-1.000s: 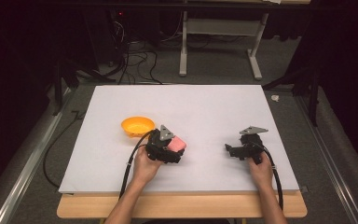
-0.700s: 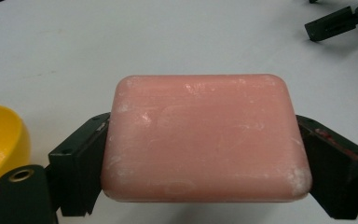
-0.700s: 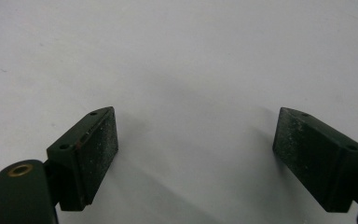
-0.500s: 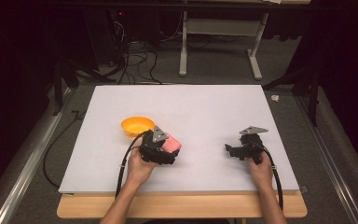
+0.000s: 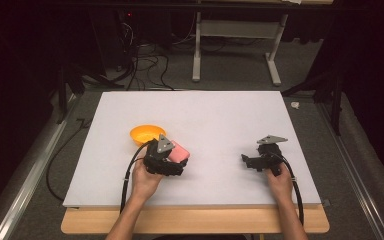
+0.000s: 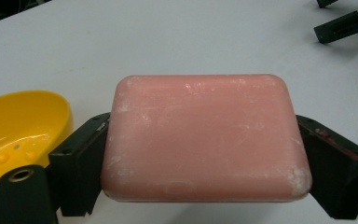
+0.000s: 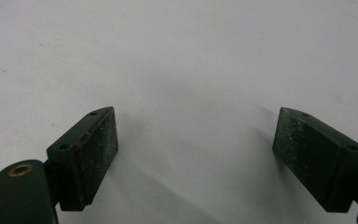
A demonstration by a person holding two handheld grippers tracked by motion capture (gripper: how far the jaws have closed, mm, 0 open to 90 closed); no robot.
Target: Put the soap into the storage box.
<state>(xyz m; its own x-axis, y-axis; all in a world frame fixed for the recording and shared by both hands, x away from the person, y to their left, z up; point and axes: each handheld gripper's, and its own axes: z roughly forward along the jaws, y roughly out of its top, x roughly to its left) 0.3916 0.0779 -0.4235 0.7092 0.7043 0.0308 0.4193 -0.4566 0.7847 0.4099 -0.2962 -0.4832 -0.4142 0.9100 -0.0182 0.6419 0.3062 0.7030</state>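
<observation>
A pink bar of soap (image 6: 205, 135) is clamped between the two black jaws of my left gripper (image 6: 200, 154), held flat just above the white table. From above, the soap (image 5: 179, 152) pokes out of the left gripper (image 5: 167, 159), right beside a yellow soap dish (image 5: 146, 134). That dish (image 6: 18, 130) lies at the left of the left gripper view, close to the soap but apart from it. My right gripper (image 5: 254, 161) rests low over the table at the right, jaws wide apart and empty (image 7: 205, 154).
The white board (image 5: 215, 115) covers most of the wooden table (image 5: 195, 225). Its middle and far parts are bare. The right gripper's jaws (image 6: 345, 25) show at the top right of the left gripper view. Cables (image 5: 145, 60) and a stand (image 5: 235, 45) lie on the floor beyond.
My left gripper with the soap has shifted slightly left, toward the yellow dish. The right gripper has stayed where it was.
</observation>
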